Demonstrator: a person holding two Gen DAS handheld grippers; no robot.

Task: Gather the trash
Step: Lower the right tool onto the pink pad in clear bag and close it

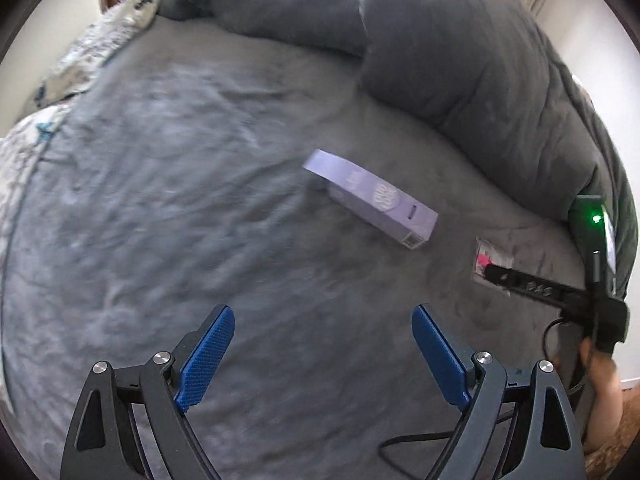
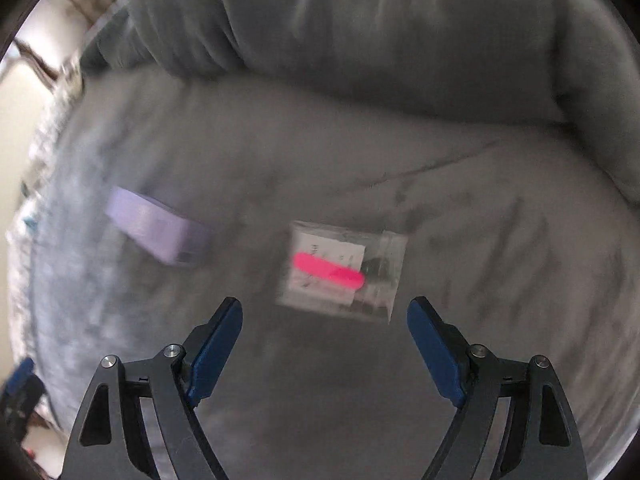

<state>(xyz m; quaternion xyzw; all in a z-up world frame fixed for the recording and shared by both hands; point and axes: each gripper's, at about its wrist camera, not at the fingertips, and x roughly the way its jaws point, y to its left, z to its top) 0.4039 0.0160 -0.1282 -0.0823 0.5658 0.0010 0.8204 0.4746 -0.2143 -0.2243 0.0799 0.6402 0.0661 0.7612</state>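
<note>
Nearest in each wrist view are the blue fingers, spread wide with nothing between them: the left gripper [image 1: 323, 354] and the right gripper [image 2: 325, 346] are both released and pointing steeply down at the grey blanket [image 1: 168, 208]. Just beyond the right gripper, slightly right of its centre line, lies a flat clear packet [image 2: 344, 270] with a pink strip, its long side running left to right across the jaws. Farther off and to the left lies a lilac box [image 1: 372, 200], its long axis slanting from far left to near right; the left gripper is the nearer one to it. Behind both is a bunched grey duvet [image 1: 460, 60]. No bin or bag for the trash shows.
</note>
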